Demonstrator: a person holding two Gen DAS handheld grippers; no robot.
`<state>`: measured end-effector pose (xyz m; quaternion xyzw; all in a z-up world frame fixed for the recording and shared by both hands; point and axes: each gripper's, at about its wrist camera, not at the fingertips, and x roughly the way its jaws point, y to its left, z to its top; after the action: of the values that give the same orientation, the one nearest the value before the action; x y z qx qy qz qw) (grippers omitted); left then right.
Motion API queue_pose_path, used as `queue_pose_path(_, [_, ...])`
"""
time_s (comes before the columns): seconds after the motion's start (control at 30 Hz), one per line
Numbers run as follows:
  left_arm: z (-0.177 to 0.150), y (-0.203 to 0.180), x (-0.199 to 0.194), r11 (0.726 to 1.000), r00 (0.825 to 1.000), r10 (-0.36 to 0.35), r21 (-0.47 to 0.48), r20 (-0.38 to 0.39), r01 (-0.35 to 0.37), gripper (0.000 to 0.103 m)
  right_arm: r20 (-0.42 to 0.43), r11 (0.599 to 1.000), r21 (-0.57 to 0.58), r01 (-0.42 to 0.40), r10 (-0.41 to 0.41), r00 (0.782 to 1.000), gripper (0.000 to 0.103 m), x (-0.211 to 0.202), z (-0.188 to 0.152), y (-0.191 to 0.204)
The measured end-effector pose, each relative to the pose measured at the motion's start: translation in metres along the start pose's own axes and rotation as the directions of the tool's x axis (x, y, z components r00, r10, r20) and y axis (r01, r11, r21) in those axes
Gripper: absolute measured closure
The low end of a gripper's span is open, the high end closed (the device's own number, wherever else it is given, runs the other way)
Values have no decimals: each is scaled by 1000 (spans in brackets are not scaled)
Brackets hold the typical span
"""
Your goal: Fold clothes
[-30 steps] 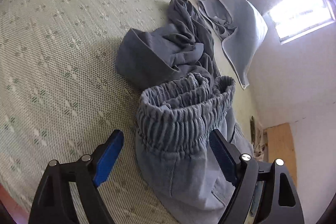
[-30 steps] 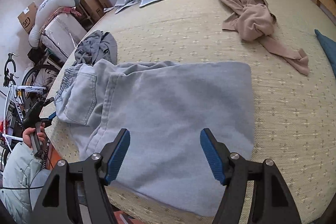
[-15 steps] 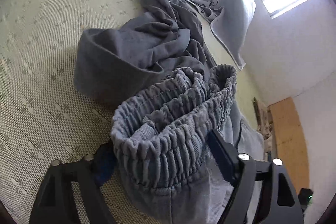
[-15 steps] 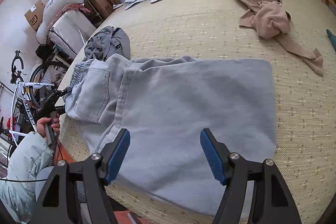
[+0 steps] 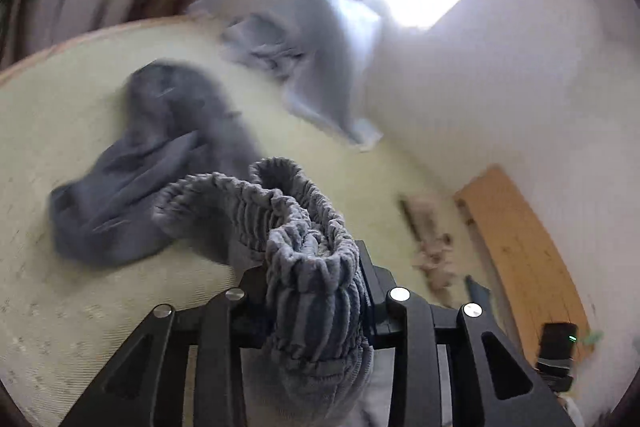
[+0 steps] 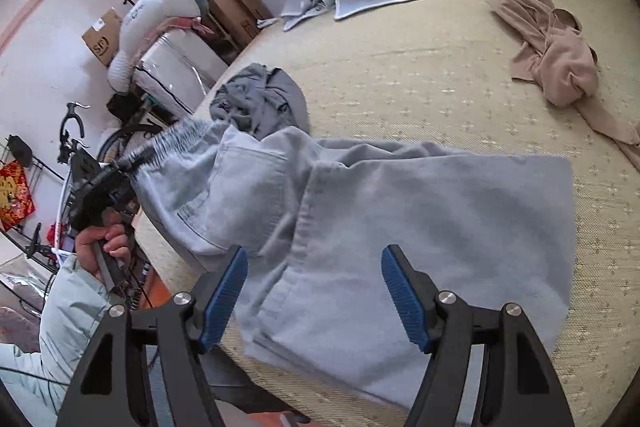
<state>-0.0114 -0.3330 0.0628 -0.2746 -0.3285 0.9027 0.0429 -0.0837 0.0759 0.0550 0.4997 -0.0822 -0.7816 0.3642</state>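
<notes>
- So the left tool [image 5: 316,279] went from straddling the elastic waistband [image 5: 312,259] with its jaws wide to closing in on it; the bunched ribbing is now wedged between them and looks pinched.
- It's also come up off the bed [image 6: 460,75]: a second ago the waistband sat on the mattress, now it hangs in the air, and the left view is smeared with motion blur.
- In the right view the light blue pants [image 6: 400,219] are lifted at the waist end by the left tool [image 6: 120,167], while the legs lie flat across the bed.
- The right tool [image 6: 314,293] hasn't changed: spread wide, hovering over the pants' near edge, holding nothing.
- The grey garment [image 6: 260,99] just past the waistband hasn't budged.
- Guess: the waist is about to be carried over the legs for a fold.
</notes>
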Motion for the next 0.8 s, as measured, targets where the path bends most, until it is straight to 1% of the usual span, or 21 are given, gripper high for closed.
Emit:
queue_pose_path(0.1, [1, -66, -2, 995, 997, -75, 74, 14, 73, 69, 16, 1000, 30, -10, 9, 1000, 30, -11, -3, -10])
queue_pose_path(0.17, [-4, -107, -1, 986, 994, -113, 126, 7, 111, 69, 31, 998, 66, -12, 10, 999, 30, -20, -6, -21])
queue_pose_path(0.23, [-16, -152, 5, 974, 991, -131, 185, -9, 130, 69, 49, 994, 103, -23, 18, 999, 30, -33, -9, -36])
queue_pose_path(0.3, [-36, -195, 16, 958, 991, -129, 253, -31, 133, 69, 77, 988, 149, -46, 34, 996, 30, -49, -13, -56])
queue_pose_path(0.4, [-77, -247, 45, 936, 991, -110, 328, -78, 130, 69, 123, 976, 206, -75, 51, 991, 30, -71, -19, -84])
queue_pose_path(0.5, [-129, -288, 83, 913, 989, -66, 392, -130, 112, 69, 171, 963, 258, -74, 30, 985, 30, -96, -25, -117])
queue_pose_path(0.57, [-174, -309, 113, 887, 984, -15, 452, -179, 96, 69, 193, 954, 291, -71, 14, 981, 29, -112, -31, -140])
queue_pose_path(0.63, [-223, -318, 149, 865, 968, 49, 496, -248, 83, 67, 200, 944, 325, -63, -4, 980, 29, -119, -38, -161])
queue_pose_path(0.67, [-248, -318, 169, 851, 949, 96, 519, -302, 79, 67, 203, 938, 342, -59, -12, 979, 29, -122, -41, -172])
queue_pose_path(0.7, [-272, -313, 189, 839, 920, 151, 539, -361, 73, 65, 204, 932, 358, -60, -16, 979, 28, -123, -44, -181])
queue_pose_path(0.73, [-295, -307, 210, 828, 885, 208, 557, -417, 68, 64, 204, 925, 374, -65, -14, 979, 28, -122, -46, -188])
queue_pose_path(0.77, [-310, -302, 220, 819, 864, 234, 570, -445, 72, 63, 201, 919, 389, -69, -12, 979, 28, -119, -48, -195])
queue_pose_path(0.8, [-317, -301, 218, 806, 875, 223, 586, -429, 81, 58, 196, 915, 398, -70, -11, 980, 28, -117, -49, -199])
